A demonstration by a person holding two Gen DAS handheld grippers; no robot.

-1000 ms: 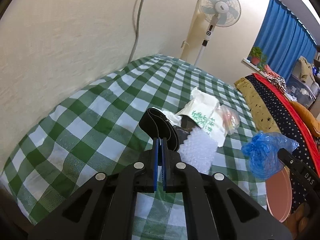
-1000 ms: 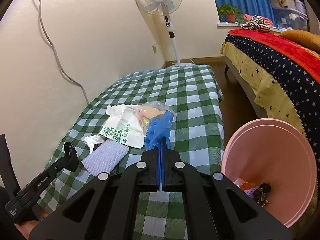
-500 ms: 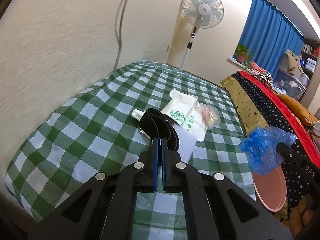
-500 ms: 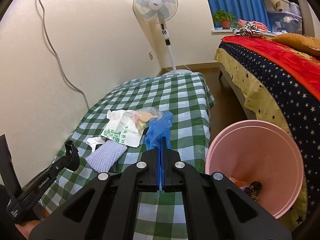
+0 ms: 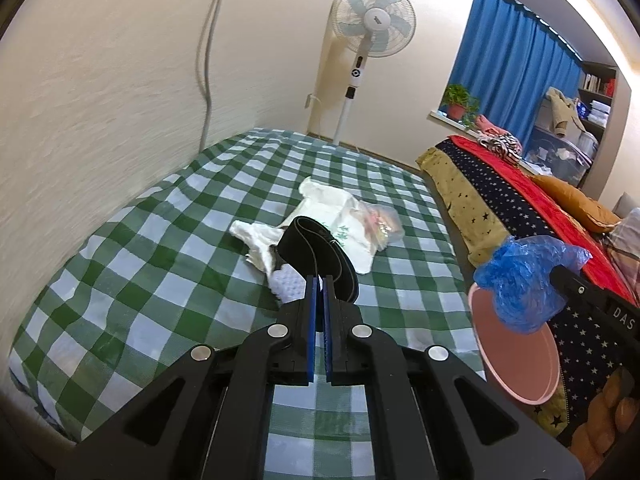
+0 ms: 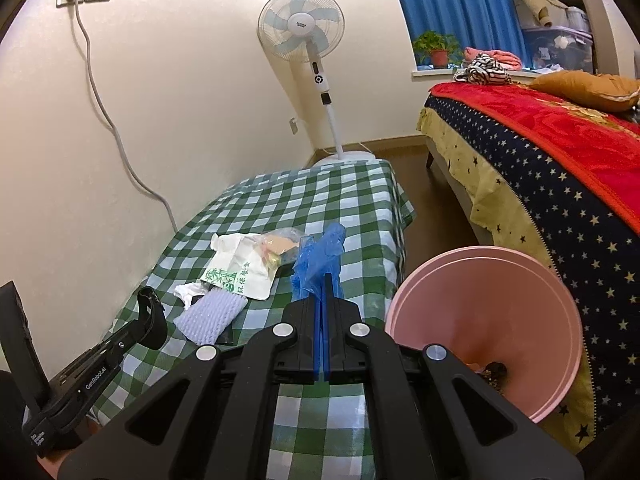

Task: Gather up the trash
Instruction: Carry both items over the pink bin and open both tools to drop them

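Observation:
My left gripper (image 5: pixel 319 280) is shut on a black band (image 5: pixel 320 248) and holds it above the checked table (image 5: pixel 160 264); it also shows in the right wrist view (image 6: pixel 152 316). My right gripper (image 6: pixel 325 280) is shut on a crumpled blue plastic bag (image 6: pixel 320 260), also seen in the left wrist view (image 5: pixel 524 280), held near the pink bin (image 6: pixel 492 320). On the table lie a white paper bag (image 6: pixel 236 272), a clear bag of scraps (image 6: pixel 280 244), a white foam net (image 6: pixel 210 316) and a crumpled tissue (image 5: pixel 256 240).
The pink bin (image 5: pixel 516 360) stands on the floor between the table and a bed with a star-patterned cover (image 6: pixel 540 168). A standing fan (image 6: pixel 304 28) is at the table's far end. A cable (image 6: pixel 112 120) hangs down the wall at left.
Both grippers have pulled back and risen from the table. The left one has lifted the black band away from the trash pile. The blue bag has moved nearer the pink bin.

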